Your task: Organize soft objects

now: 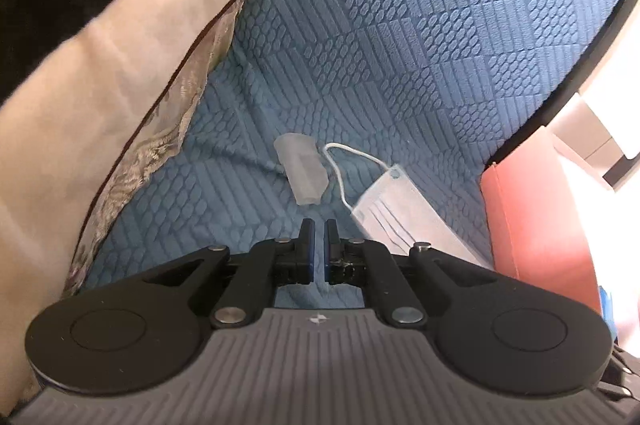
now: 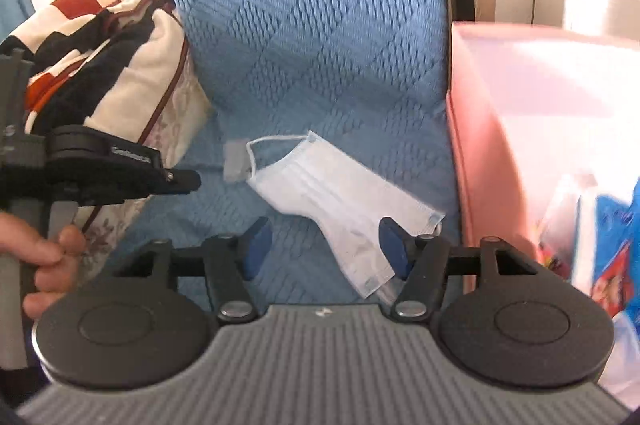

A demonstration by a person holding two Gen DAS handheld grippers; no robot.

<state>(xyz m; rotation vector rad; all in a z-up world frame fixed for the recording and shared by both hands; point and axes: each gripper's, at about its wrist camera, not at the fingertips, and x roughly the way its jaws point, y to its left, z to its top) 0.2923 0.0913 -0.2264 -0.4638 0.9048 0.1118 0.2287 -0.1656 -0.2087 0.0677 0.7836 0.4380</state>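
The face mask (image 2: 336, 193) lies flat on the blue seat (image 2: 312, 25), its lower end between the right tool's (image 2: 324, 249) parted, unpressing fingers. The left tool (image 1: 319, 229), fingers together and empty, sits just beside the mask.

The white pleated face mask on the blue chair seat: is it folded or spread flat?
Folded. The white pleated face mask bends near its middle, one part angled to the other, on the blue quilted seat.
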